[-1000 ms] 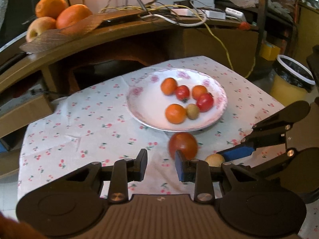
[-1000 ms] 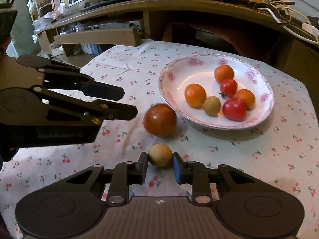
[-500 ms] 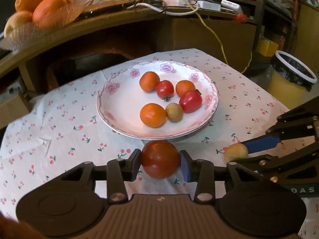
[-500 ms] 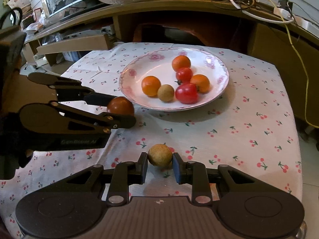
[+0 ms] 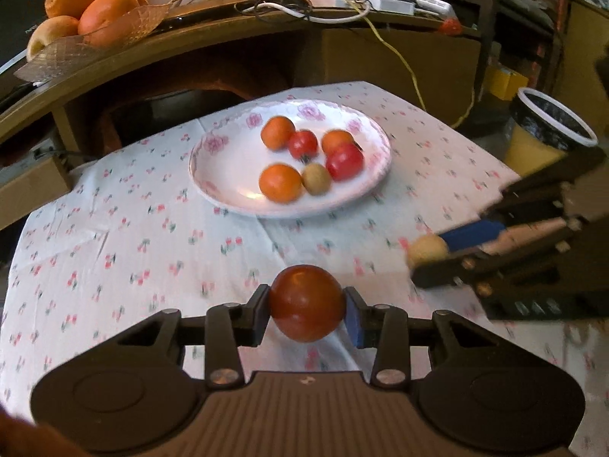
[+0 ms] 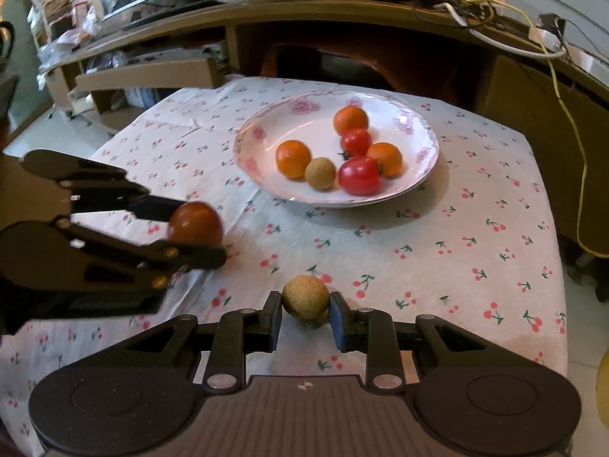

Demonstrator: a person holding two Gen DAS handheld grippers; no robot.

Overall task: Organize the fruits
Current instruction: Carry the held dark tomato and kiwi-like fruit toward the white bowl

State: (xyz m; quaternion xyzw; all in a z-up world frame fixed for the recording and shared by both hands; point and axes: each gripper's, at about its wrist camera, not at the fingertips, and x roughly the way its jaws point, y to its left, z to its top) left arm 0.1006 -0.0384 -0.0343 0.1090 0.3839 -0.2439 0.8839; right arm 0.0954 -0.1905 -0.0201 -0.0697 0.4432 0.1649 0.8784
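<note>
A big red tomato sits between the pads of my left gripper, which is shut on it above the cherry-print cloth. My right gripper is shut on a small tan round fruit. In the left wrist view the right gripper and its tan fruit show at the right. The right wrist view has the left gripper with the tomato at the left. Beyond both stands a white floral plate holding oranges, tomatoes and one tan fruit.
A yellow bin with a black liner stands off the table's right corner. Behind the table runs a wooden shelf with a fruit basket and tangled cables. Cardboard boxes lie beyond the far left edge.
The left gripper slid its jaws around the red tomato and closed on it, then drew back from the plate. The right gripper, still holding the tan fruit, also drew back from the plate.
</note>
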